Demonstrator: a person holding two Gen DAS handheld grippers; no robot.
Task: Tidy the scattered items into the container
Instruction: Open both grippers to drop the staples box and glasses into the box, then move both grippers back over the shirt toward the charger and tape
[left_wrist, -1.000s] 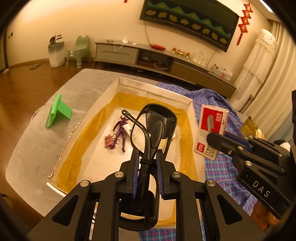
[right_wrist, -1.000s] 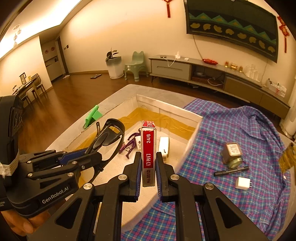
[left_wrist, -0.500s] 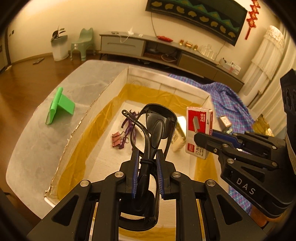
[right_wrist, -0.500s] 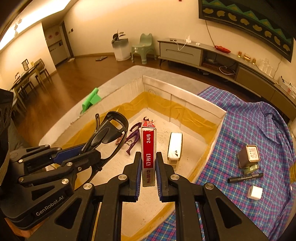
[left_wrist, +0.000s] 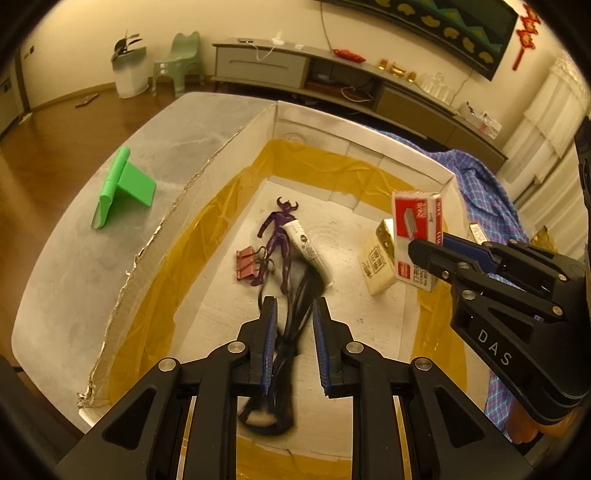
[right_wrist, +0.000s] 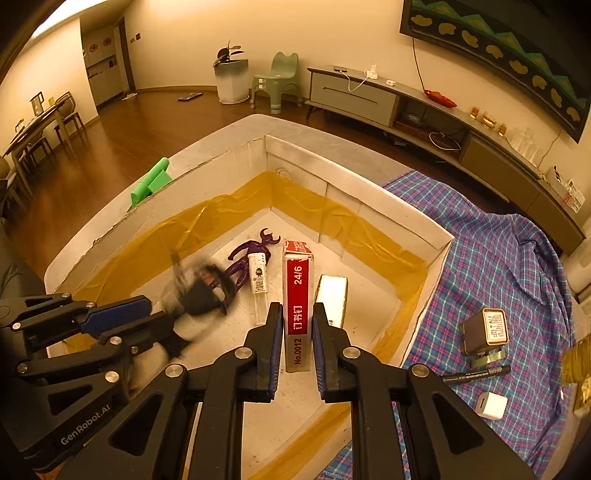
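Note:
The white box (left_wrist: 362, 146) with yellow tape lining holds a purple figure (left_wrist: 277, 236), a white tube (left_wrist: 308, 251), a pink binder clip (left_wrist: 245, 264) and a cream box (left_wrist: 376, 264). My left gripper (left_wrist: 293, 310) is open over the box; the black sunglasses (left_wrist: 291, 343) are blurred, falling between and below its fingers. They also show in the right wrist view (right_wrist: 201, 291). My right gripper (right_wrist: 297, 317) is shut on a red-and-white staple box (right_wrist: 297, 295), held above the container (right_wrist: 369, 199).
A green stand (left_wrist: 123, 184) lies on the grey table left of the box. On the plaid cloth (right_wrist: 498, 266) to the right lie a small brown box (right_wrist: 485, 330), a black marker (right_wrist: 476, 374) and a white charger (right_wrist: 491, 406).
My left gripper has opened and let go of the sunglasses, which drop into the box. Both grippers have moved forward and lower over the box; the right still holds the staple box.

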